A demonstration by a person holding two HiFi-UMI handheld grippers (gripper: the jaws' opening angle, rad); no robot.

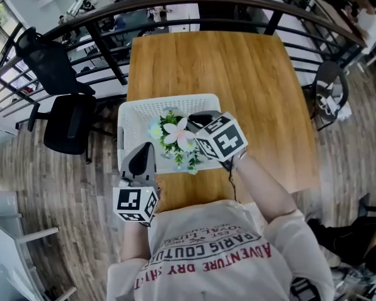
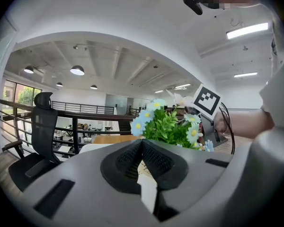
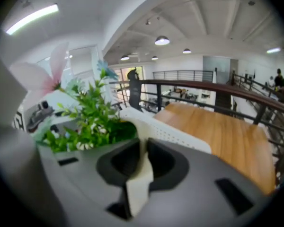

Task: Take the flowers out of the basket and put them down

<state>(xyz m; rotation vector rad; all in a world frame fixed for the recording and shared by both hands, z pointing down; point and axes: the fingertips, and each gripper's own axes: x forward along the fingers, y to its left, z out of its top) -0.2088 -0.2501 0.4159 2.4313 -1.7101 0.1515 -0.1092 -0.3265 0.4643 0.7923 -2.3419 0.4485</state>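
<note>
One bunch, one grip — right gripper jaws clamped on what looks like the pale stem end of the flowers, blooms fanning left over the basket; left gripper jaws together, empty, by its near corner — bare table lies beyond and right.

head cam: above, steep down on tabletop | L claw cam: close, near level | R claw cam: tilted down | all share flowers

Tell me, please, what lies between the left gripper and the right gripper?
The flowers, over the basket, lie between the left gripper and right gripper; the head view shows this.
</note>
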